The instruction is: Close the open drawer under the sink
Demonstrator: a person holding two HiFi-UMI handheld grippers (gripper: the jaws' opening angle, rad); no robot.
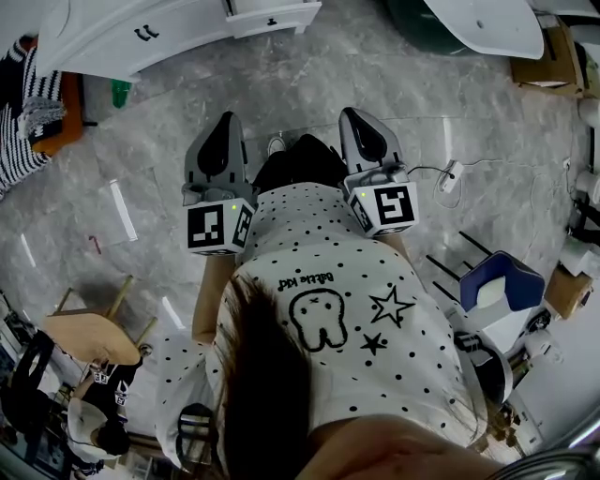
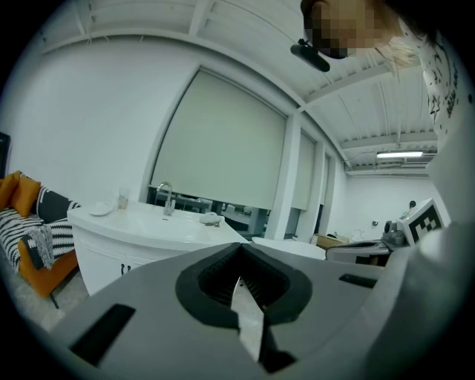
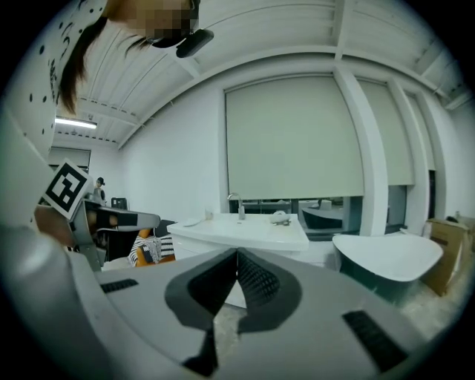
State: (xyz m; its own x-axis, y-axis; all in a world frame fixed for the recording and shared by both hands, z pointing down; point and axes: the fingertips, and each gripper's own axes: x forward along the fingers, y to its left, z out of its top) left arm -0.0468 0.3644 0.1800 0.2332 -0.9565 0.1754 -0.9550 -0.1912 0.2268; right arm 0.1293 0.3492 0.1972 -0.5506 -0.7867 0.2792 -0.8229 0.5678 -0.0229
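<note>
Drawer (image 1: pixel 272 16) is jutting open from the sink cabinet (image 1: pixel 122 37) at the floor's far edge in the head view, well apart from left tongs (image 1: pixel 223 122) and right tongs (image 1: pixel 354 117). Left gripper view is showing closed, empty tongs; right gripper view likewise. Pushing squarely on its front is looking wisest.

The only lettering you have in sight is on your polka-dot shirt (image 1: pixel 328 309). It is one short printed line (image 1: pixel 305 279) above a tooth outline, upside down in the head view. Its last word looks like "Kid"; the rest is too small to read surely. The left marker cube (image 1: pixel 217 227) on your left gripper (image 1: pixel 225 118) and the right marker cube (image 1: pixel 386 206) on your right gripper (image 1: pixel 353 112) carry black-and-white square code patterns, without letters or numbers.
</note>
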